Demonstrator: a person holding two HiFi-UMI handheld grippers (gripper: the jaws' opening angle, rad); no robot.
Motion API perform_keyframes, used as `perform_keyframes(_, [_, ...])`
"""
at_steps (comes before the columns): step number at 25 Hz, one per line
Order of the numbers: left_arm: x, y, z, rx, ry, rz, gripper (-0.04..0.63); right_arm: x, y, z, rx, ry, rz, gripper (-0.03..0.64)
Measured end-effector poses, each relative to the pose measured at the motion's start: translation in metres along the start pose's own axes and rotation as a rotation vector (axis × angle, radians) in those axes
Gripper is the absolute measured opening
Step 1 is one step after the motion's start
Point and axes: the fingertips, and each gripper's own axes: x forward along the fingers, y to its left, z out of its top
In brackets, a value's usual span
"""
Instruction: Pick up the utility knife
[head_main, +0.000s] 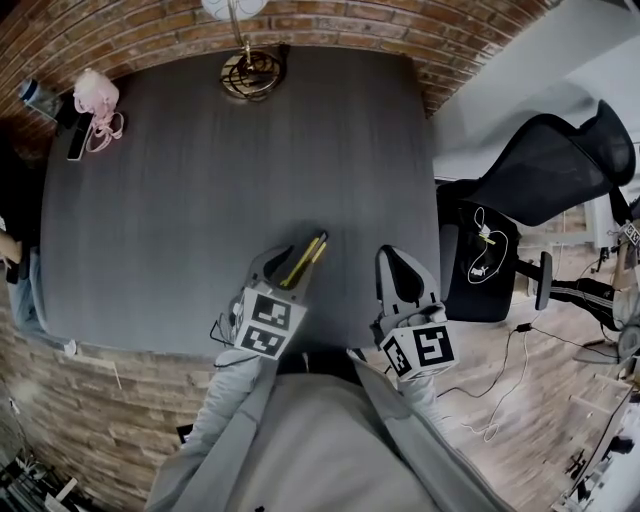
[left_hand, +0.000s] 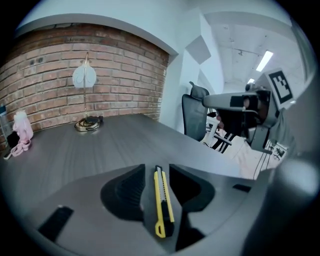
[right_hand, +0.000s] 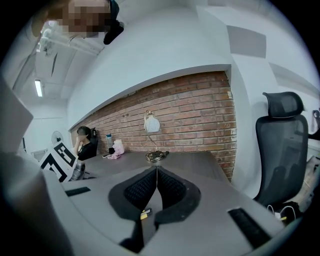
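Observation:
The yellow and black utility knife lies on the dark grey table near its front edge, blade end pointing away from me. My left gripper is low over the table and open, with one jaw on each side of the knife and a gap on both sides. My right gripper hovers just to the right of it, shut with nothing held. In the right gripper view a small piece of the knife shows below its jaws.
A brass-based lamp stands at the table's far edge. A pink object, a phone and a bottle sit at the far left corner. A person sits at the left side. An office chair stands right of the table.

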Motion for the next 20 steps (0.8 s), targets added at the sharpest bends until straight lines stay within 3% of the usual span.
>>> perform_keyframes(7, [0.029,-0.008,-0.037,0.024,0.113,-0.025,0.181,-0.004,-0.009,-0.012,0.018,0.021,-0.028,0.018])
perform_keyframes(20, [0.058,-0.010,-0.066,0.090,0.197,-0.029,0.196,-0.014,-0.024,-0.030,0.053,0.056,-0.072,0.018])
